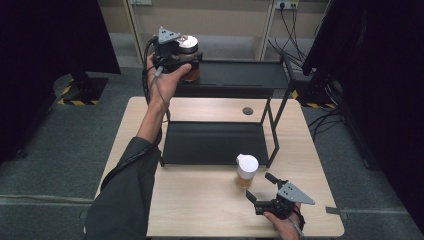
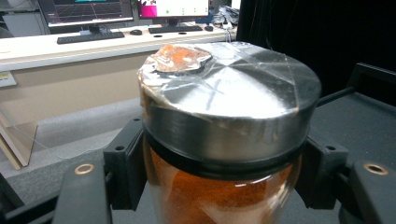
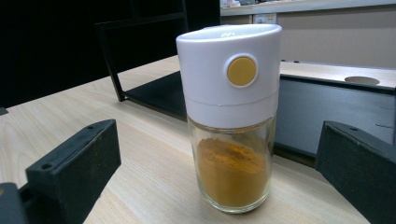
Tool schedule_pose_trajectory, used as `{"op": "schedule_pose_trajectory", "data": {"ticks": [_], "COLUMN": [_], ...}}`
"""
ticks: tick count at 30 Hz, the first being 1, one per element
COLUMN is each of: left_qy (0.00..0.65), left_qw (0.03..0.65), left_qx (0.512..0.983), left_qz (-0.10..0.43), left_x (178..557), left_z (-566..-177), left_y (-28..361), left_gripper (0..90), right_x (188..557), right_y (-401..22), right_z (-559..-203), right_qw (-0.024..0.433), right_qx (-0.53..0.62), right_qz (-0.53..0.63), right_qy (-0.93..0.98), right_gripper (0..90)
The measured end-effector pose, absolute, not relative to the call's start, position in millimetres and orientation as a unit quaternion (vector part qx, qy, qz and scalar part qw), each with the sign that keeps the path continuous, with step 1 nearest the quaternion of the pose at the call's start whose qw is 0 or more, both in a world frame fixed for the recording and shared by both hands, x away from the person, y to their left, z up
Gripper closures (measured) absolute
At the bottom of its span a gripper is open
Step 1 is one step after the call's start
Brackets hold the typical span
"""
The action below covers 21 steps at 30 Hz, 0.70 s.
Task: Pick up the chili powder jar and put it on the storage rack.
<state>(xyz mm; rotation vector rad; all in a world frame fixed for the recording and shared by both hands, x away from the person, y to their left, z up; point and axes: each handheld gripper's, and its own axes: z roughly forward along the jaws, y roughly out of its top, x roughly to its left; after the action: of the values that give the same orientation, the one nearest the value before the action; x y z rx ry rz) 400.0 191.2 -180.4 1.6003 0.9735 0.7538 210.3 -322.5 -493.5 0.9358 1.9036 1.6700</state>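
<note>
My left gripper (image 1: 186, 64) is shut on a glass jar (image 1: 189, 56) of orange-brown powder with a silver metal lid (image 2: 233, 100), held over the left end of the black rack's top shelf (image 1: 240, 75). In the left gripper view both pads press the jar's sides just under the lid. A second jar (image 1: 246, 171), white-capped with yellow-brown powder (image 3: 232, 170), stands upright on the wooden table in front of the rack. My right gripper (image 1: 261, 187) is open a little nearer than that jar, its fingers (image 3: 74, 163) standing wide apart on either side of it without touching.
The two-tier black rack's lower shelf (image 1: 212, 142) rests on the light wood table (image 1: 200, 205). A round hole (image 1: 247, 111) marks the tabletop behind it. Dark curtains flank both sides, and cables trail on the grey floor at the right.
</note>
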Motion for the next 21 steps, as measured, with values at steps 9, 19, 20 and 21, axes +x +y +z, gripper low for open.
{"op": "schedule_pose_trajectory", "data": {"ticks": [9, 19, 20, 21], "left_qy": [0.405, 0.418, 0.417, 0.417], "left_qw": [0.535, 0.550, 0.551, 0.551], "left_qx": [0.672, 0.652, 0.651, 0.651], "left_qz": [0.314, 0.313, 0.314, 0.314], "left_x": [402.7, 400.1, 399.5, 399.5], "left_z": [-183.6, -192.0, -192.9, -192.9], "left_y": [192.4, 192.9, 193.7, 193.7], "left_gripper": [30.1, 17.4, 15.7, 14.2], "right_x": [210.2, 210.0, 210.0, 210.0], "right_y": [-322.2, -321.9, -321.8, -321.8], "right_z": [-493.4, -493.2, -493.1, -493.1], "right_qw": [0.219, 0.219, 0.219, 0.219], "right_qx": [0.338, 0.337, 0.337, 0.337], "right_qz": [0.603, 0.603, 0.603, 0.603], "right_qy": [0.689, 0.689, 0.689, 0.689], "right_gripper": [0.4, 0.4, 0.4, 0.4]}}
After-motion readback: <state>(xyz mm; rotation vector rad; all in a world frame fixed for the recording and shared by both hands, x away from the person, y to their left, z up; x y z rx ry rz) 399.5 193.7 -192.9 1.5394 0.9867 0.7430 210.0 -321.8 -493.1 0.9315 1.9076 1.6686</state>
